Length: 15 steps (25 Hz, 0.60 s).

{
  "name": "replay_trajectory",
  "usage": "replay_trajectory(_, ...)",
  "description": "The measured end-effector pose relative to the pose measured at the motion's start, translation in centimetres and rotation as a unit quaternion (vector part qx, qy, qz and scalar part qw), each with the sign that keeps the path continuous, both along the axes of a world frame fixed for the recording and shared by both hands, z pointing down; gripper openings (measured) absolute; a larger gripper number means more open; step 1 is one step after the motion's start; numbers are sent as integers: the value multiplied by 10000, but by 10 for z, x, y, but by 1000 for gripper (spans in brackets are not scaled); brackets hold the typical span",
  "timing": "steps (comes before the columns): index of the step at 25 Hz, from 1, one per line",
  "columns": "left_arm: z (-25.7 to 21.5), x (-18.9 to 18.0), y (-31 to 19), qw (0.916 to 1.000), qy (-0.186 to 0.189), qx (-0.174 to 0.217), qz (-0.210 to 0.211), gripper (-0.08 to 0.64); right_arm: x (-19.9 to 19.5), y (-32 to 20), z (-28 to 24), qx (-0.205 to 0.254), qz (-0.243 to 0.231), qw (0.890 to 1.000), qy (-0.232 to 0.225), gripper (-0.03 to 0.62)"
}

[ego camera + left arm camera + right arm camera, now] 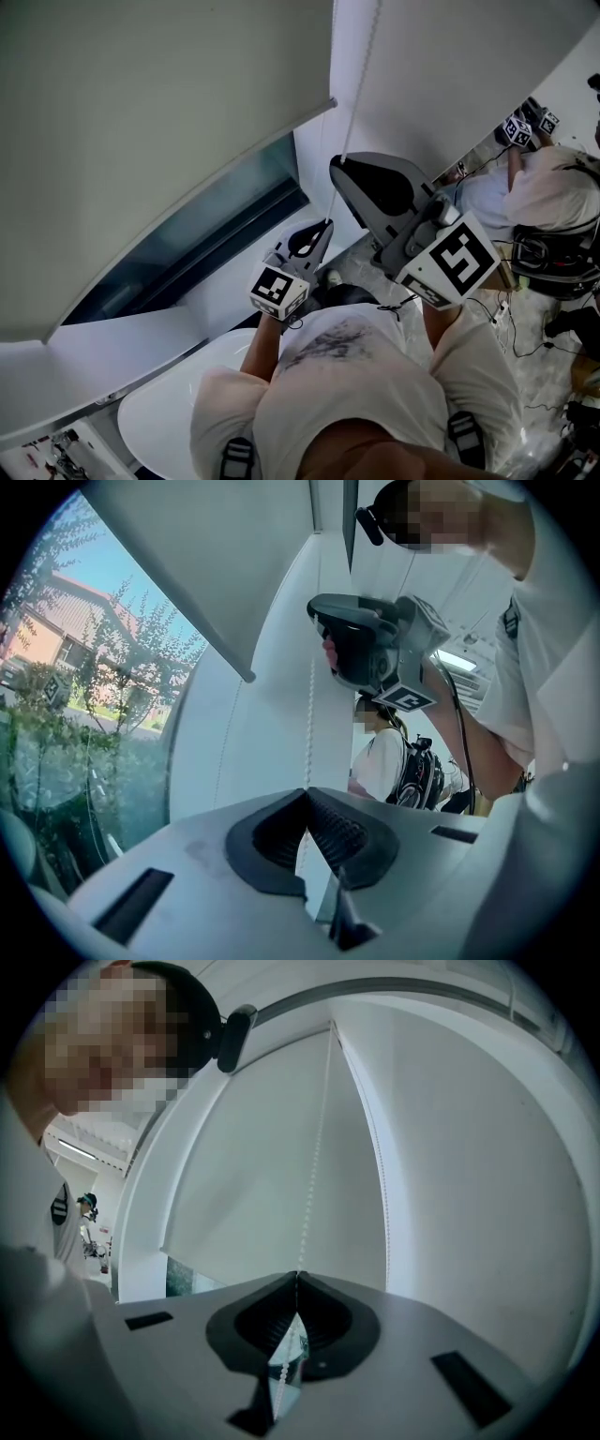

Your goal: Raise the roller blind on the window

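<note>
Roller blind sits partly up. Right claw is pinched tight on the bead chain, above the left claw, which is also clamped on it. Next, probably: left releases, right hauls down.

My right gripper has its jaws pinched together on the chain, which runs straight up from the tips across the blind. Below the blind's bottom edge I see a strip of glass. A person stands far left.
</note>
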<state>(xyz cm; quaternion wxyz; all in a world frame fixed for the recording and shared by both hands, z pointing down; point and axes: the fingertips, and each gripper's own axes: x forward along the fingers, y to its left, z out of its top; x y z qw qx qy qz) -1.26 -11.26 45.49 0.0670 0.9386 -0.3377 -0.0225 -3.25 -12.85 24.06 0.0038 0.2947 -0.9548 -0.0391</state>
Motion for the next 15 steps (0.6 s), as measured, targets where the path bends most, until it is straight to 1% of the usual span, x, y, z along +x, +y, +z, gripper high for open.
replay_trajectory(2,3,0,-2,10000,-2,-16,-16,8,0,-1,1,85,40,9999,-110,61)
replay_trajectory(4,10,-1,-1,10000,-57,-48,-21,8,0,0,10,123,106,9999,-52,61)
replay_trajectory(8,35,-2,3,9994,-162,-289,-21,6,-4,5,37,64,76,9999,106,61)
replay_trajectory(15,66,-1,7,9983,-223,-538,26,8,-1,11,67,-32,77,10000,23,61)
